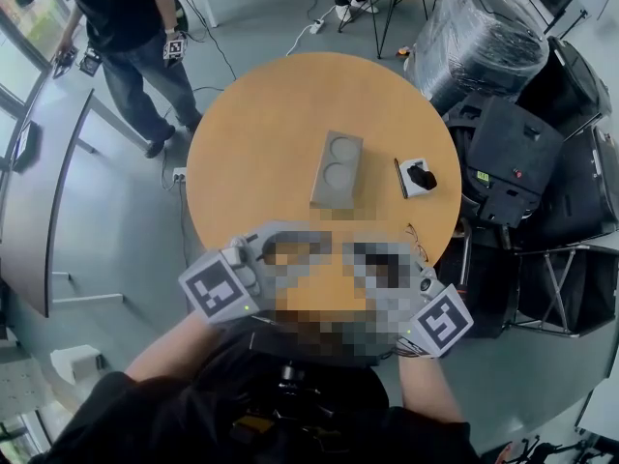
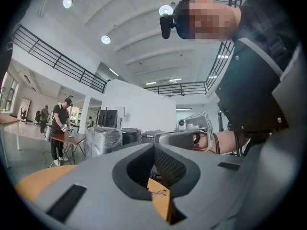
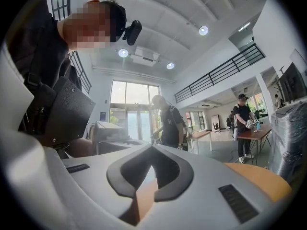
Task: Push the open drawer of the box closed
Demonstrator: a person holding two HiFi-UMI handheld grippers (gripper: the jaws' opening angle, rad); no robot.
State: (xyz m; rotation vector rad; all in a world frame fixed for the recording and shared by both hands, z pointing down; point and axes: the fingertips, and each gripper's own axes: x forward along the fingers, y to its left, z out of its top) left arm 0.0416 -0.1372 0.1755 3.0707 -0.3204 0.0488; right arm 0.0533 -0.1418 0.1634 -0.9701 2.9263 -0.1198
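Observation:
A grey oblong box with two round hollows on its top lies in the middle of the round orange table. No drawer can be made out from above. My left gripper and right gripper hover over the table's near edge, well short of the box, with their tips hidden by a mosaic patch. In the left gripper view the left gripper has its jaws met with nothing between them. The right gripper looks the same in its own view. Both cameras point up and away from the box.
A small white tray with a black object sits right of the box. Spectacles lie near the table's right front edge. Black cases and a wrapped bundle crowd the right side. A person stands at the far left.

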